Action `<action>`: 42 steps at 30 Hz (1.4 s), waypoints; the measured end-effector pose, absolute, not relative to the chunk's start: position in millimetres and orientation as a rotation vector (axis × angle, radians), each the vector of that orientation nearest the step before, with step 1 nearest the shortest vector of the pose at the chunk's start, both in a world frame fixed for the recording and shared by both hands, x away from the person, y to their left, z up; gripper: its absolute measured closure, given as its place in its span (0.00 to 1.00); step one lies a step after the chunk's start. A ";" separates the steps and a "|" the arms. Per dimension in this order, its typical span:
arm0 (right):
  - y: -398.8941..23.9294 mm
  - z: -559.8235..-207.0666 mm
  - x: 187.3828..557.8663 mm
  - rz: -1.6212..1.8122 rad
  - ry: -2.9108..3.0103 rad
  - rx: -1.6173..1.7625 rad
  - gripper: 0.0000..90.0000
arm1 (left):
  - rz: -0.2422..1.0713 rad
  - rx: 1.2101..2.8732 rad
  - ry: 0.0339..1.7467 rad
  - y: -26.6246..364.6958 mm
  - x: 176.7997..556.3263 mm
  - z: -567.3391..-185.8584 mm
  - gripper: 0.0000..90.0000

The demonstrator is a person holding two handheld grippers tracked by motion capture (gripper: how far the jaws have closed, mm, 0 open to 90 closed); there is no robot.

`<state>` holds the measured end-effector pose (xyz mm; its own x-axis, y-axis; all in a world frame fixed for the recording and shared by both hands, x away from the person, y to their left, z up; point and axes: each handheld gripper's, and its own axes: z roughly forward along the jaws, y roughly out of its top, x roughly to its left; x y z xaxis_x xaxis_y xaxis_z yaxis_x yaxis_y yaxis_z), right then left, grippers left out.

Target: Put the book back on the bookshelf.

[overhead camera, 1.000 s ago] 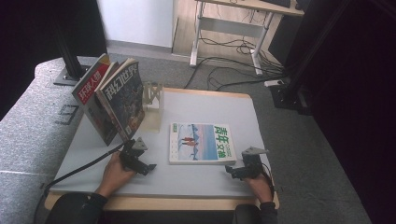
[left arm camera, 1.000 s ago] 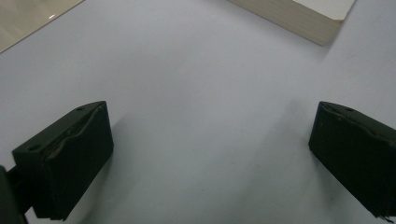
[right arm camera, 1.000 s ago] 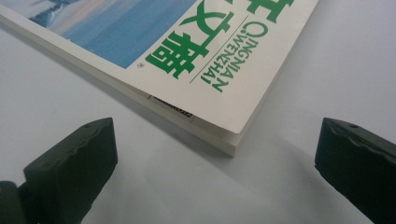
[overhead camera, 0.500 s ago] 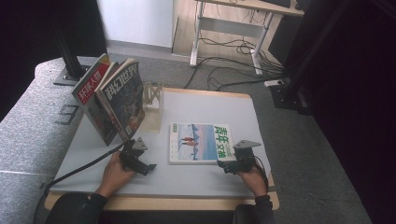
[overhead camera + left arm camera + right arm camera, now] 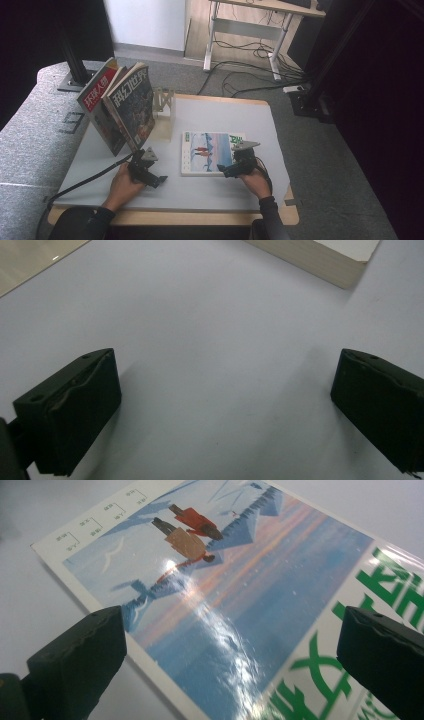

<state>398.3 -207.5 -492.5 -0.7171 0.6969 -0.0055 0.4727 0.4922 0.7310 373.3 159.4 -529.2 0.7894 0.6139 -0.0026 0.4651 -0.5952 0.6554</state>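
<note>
A magazine point(image 5: 209, 152) with a snowy blue cover and green lettering lies flat in the middle of the white table point(image 5: 220, 117). My right gripper point(image 5: 231, 170) hovers over its near right corner, jaws wide open, with the glossy cover point(image 5: 235, 605) right beneath them. My left gripper point(image 5: 159, 180) rests near the table's front left, open, over bare white surface point(image 5: 220, 360). A corner of the magazine point(image 5: 325, 260) lies ahead of it. Two magazines point(image 5: 122, 112) stand upright, leaning in a wooden rack point(image 5: 164, 102) at the back left.
The table's wooden front edge point(image 5: 200, 217) is close to both hands. A cable point(image 5: 80, 182) trails left from the left gripper. A grey padded bench point(image 5: 35, 125) borders the table's left side. Desk legs and cables point(image 5: 245, 45) lie beyond the table.
My right gripper has moved left and forward from the table's front right onto the flat magazine's corner. The left gripper has stayed in place.
</note>
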 end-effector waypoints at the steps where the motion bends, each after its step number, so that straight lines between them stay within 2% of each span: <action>1: -204.3 -492.8 400.6 1.055 2.446 0.980 0.00 | 0.294 2.316 0.796 159.4 373.3 -529.2 0.00; 24: -124.3 -506.9 449.4 1.031 2.546 0.916 0.00 | 0.293 2.316 0.796 159.5 373.3 -529.1 0.00; 42: -87.2 -514.0 483.4 1.032 2.552 0.902 0.00 | 0.291 2.319 0.795 159.7 373.4 -529.0 0.00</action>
<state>483.4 -87.2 -514.0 -0.7792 0.6268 0.0049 0.4539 0.5589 0.6940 373.4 159.7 -529.0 0.7906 0.6123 -0.0034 0.4656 -0.5976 0.6528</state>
